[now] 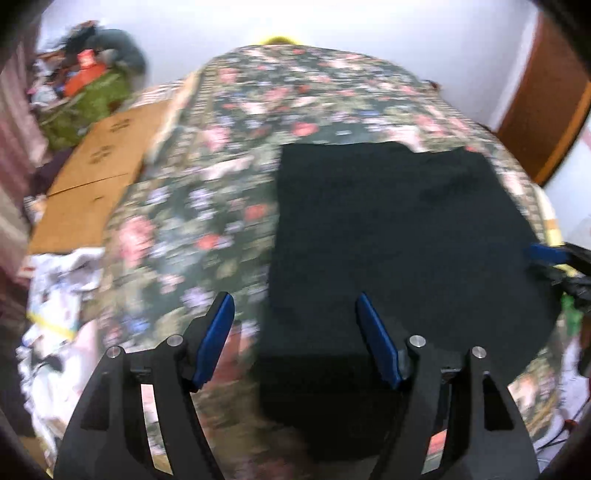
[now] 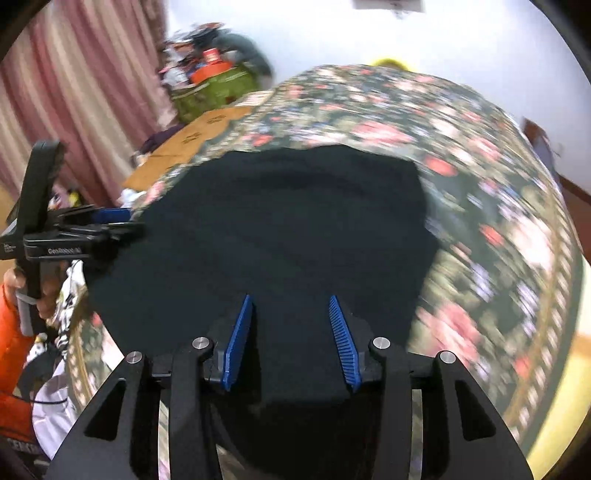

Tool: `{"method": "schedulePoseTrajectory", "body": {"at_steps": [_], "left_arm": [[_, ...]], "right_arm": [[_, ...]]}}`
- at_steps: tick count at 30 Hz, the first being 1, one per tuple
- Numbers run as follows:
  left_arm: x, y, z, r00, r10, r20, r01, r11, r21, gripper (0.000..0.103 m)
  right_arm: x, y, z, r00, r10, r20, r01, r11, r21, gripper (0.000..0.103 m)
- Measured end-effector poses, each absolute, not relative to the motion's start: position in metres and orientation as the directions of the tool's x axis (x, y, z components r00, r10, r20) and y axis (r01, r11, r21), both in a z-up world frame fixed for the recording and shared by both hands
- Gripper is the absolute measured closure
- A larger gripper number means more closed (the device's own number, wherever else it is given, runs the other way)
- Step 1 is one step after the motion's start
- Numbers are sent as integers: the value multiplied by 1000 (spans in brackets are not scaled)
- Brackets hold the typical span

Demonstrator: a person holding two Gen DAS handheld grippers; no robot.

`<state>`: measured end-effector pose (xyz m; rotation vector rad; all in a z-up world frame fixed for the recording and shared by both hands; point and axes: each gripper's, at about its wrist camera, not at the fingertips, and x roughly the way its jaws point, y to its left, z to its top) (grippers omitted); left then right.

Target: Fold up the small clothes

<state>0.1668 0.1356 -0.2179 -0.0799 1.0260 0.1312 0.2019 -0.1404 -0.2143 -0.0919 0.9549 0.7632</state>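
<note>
With the black cloth (image 1: 399,236) lying flat on the flowered bed (image 1: 192,229), my left tool (image 1: 295,332) spread wide and my right tool (image 2: 291,332) narrower, both empty above its near edge, I might pinch bedcover too and drag the fold crooked.

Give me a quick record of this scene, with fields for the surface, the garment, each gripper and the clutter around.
surface: floral bedspread
garment: black cloth, spread flat on the bedspread
left gripper: open, nothing between the pads, over the cloth's near left edge
right gripper: open, over the cloth's near edge, nothing gripped
beside bed: flattened cardboard; pile of light clothes
background: pink curtain; white wall
image quality: motion blur
</note>
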Motion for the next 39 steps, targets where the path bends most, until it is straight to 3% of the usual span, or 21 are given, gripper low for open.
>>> {"method": "schedulePoseTrajectory", "body": {"at_steps": [4, 9, 15, 26, 28, 32, 36, 39], "left_arm": [[146, 157, -204, 533, 128, -837, -217, 976, 11, 34], [123, 160, -162, 618, 149, -772, -252, 968, -15, 34], [102, 130, -98, 753, 102, -651, -192, 979, -69, 34], [31, 42, -5, 926, -2, -378, -23, 998, -59, 34], [21, 34, 2, 937, -11, -348, -10, 998, -59, 34], [0, 18, 12, 956, -11, -294, 0, 999, -35, 27], [-14, 11, 14, 965, 0, -262, -9, 999, -33, 9], [-17, 10, 13, 967, 13, -256, -21, 999, -27, 5]], "right_arm": [[197, -172, -201, 416, 502, -758, -559, 799, 222, 63], [175, -185, -162, 516, 522, -680, -544, 812, 211, 63], [138, -175, -103, 629, 566, -534, -585, 796, 154, 63], [71, -162, -29, 717, 648, -258, -646, 756, 102, 63], [62, -163, -25, 731, 643, -227, -640, 762, 96, 58], [46, -164, -21, 747, 640, -180, -635, 767, 87, 37], [41, -164, -23, 768, 619, -166, -615, 784, 81, 19], [41, -166, -24, 777, 607, -167, -602, 794, 85, 17]]}}
